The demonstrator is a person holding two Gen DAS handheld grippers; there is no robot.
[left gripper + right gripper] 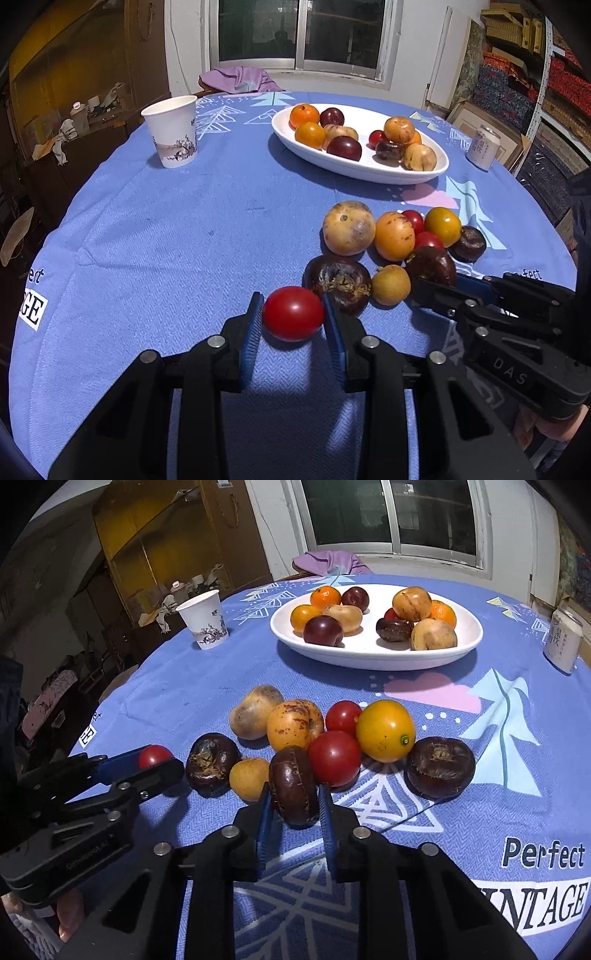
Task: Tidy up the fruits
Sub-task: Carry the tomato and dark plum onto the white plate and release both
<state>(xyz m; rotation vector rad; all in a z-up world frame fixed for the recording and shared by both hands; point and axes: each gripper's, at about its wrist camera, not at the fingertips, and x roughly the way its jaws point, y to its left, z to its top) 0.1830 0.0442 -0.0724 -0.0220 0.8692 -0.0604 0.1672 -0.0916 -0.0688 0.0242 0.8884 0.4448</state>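
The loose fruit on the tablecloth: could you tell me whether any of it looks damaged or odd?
Yes: the dark brown fruit beside the left gripper has a rough, crusty tan patch on top, and the large yellowish fruit looks blotchy.

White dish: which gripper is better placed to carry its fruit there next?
Probably right. Both are loaded: the left gripper clamps a red tomato, the right gripper a dark brown fruit. From the right wrist view the white dish lies nearly straight ahead.

We see a dark window (pixel 303 35) in a white wall (pixel 184 48), a wooden cabinet (pixel 74 66) left, packed shelves (pixel 535 74) right.
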